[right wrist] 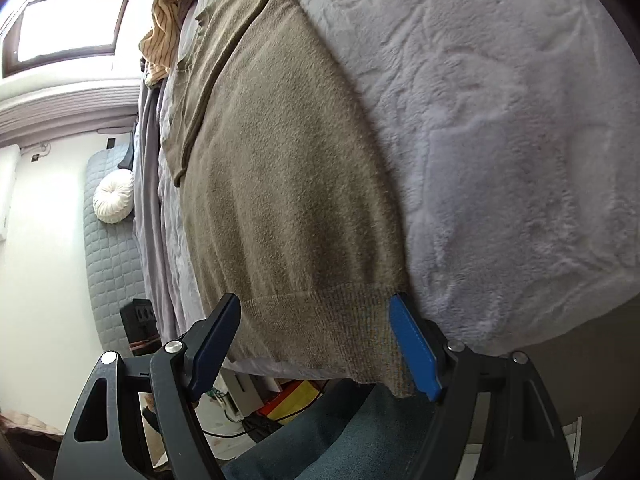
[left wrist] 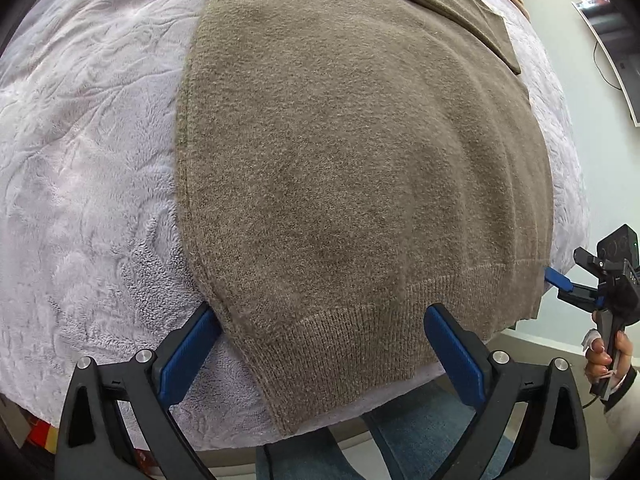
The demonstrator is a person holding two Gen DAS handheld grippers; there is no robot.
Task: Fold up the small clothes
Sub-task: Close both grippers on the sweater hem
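Observation:
A taupe knit sweater [left wrist: 352, 152] lies flat on a pale fleece blanket [left wrist: 88, 152], its ribbed hem hanging over the near edge. My left gripper [left wrist: 320, 344] is open, its blue pads astride the hem's left corner, one pad on each side. My right gripper [right wrist: 316, 340] is open, astride the hem's other corner; the sweater [right wrist: 280, 184] stretches away from it over the blanket [right wrist: 500, 140]. The right gripper also shows in the left wrist view [left wrist: 560, 280], held in a hand at the hem's right end. A folded sleeve [right wrist: 208, 80] lies on the sweater's far part.
A yellow striped garment [right wrist: 168, 28] lies at the far end of the bed. A grey quilted mat with a white round cushion [right wrist: 114, 196] lies on the floor beside the bed. The person's jeans [left wrist: 420, 440] are just below the bed edge. A monitor [left wrist: 612, 52] stands at right.

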